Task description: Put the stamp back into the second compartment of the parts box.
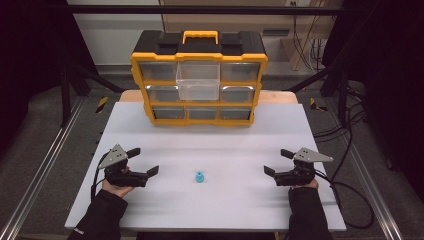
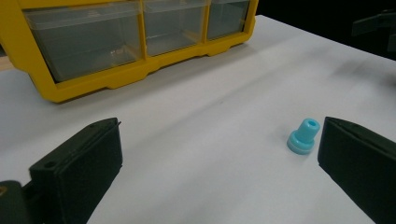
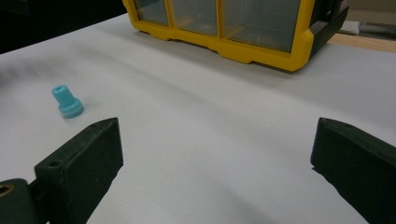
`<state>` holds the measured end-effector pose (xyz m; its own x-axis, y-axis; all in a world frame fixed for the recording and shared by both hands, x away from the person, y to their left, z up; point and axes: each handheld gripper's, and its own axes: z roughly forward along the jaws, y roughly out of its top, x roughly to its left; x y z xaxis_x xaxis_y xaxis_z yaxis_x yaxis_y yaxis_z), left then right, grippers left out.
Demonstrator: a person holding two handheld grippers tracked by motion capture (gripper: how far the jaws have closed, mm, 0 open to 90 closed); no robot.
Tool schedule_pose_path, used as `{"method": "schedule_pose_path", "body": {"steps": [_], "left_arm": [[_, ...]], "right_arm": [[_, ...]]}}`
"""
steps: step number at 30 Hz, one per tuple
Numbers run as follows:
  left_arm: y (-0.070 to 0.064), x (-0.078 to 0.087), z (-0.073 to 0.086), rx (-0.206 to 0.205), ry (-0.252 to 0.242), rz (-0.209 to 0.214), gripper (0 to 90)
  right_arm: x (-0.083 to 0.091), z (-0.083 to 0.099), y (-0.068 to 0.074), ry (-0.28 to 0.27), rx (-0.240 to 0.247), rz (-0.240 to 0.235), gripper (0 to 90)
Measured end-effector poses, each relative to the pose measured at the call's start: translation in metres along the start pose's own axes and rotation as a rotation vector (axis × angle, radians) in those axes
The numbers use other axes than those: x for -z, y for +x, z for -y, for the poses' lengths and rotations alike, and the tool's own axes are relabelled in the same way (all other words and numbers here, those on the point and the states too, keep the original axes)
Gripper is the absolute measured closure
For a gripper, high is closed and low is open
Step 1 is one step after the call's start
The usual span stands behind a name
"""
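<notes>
A small light-blue plastic piece (image 1: 199, 177) with a round base and a narrower neck stands upright on the white table (image 1: 210, 140), midway between the two grippers. My left gripper (image 1: 143, 161) rests at the table's left, open and holding nothing; the piece (image 2: 303, 136) sits just ahead of its right-hand jaw. My right gripper (image 1: 278, 162) rests at the table's right, also open and holding nothing, with the piece (image 3: 67, 101) far off to its left. A yellow and black drawer cabinet (image 1: 199, 75) stands at the back, its top-middle clear drawer (image 1: 198, 81) pulled out.
The cabinet's other clear drawers (image 2: 84, 39) are pushed in. Cables (image 1: 350, 195) trail off the table's right side. Metal frame rails (image 1: 45, 160) run along both sides. The table's front edge (image 1: 200, 227) lies near the person's sleeves.
</notes>
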<state>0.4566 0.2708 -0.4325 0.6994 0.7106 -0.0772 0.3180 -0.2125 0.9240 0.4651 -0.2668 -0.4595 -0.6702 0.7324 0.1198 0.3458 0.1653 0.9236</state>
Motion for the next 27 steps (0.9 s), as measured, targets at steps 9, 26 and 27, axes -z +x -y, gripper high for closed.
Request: {"method": "schedule_pose_path", "body": {"steps": [9,26,27], "left_arm": [[-0.007,-0.006,-0.003,-0.008,0.012,0.010,0.0],[-0.017,-0.015,-0.006,-0.013,0.029,0.024,0.0],[-0.017,-0.016,-0.006,-0.013,0.029,0.023,0.0]], "right_arm": [[0.000,0.000,0.001,0.003,0.004,-0.003,2.7],[0.000,0.000,0.001,0.005,0.010,-0.003,2.7],[0.000,0.000,0.001,0.005,0.008,-0.002,2.7]]}}
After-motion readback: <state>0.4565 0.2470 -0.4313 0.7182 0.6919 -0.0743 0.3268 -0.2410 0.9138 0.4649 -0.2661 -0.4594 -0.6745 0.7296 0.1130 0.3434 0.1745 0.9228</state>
